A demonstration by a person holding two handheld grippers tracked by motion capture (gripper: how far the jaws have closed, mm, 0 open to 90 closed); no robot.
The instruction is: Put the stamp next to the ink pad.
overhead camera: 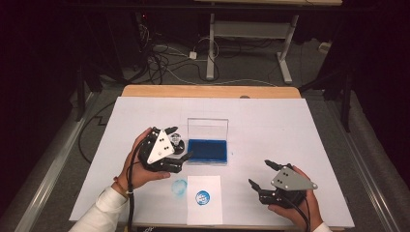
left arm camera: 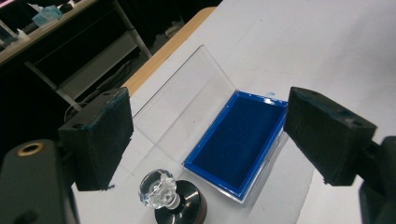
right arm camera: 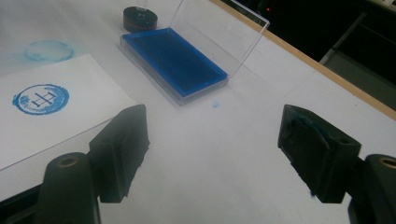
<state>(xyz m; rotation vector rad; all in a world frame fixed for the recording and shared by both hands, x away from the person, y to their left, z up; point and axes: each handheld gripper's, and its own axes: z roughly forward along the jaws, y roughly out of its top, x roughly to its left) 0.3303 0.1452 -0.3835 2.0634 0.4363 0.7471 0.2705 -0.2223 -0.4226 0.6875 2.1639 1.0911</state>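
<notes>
Our left gripper (left arm camera: pixel 205 140) stands with its jaws wide and nothing between them, just above the stamp (left arm camera: pixel 170 198), which sits upright on its dark base with the clear knob on top. We judge the stamp has been set down there, just left of the ink pad (overhead camera: pixel 207 151), so it stays close to the ink and off the paper. The pad's clear lid (overhead camera: pixel 207 128) stands open on the far side, leaving the blue felt free from the near side. Near of the pad lies the paper (overhead camera: pixel 204 199), already bearing a round blue print, with a fainter blue ring on the table beside it. Our right gripper (overhead camera: pixel 261 174) hangs to the right of the pad, jaws likewise apart and empty, over bare table (overhead camera: pixel 300 125). That side is roomy out to the far wooden edge; the paper lies close to the near edge.
</notes>
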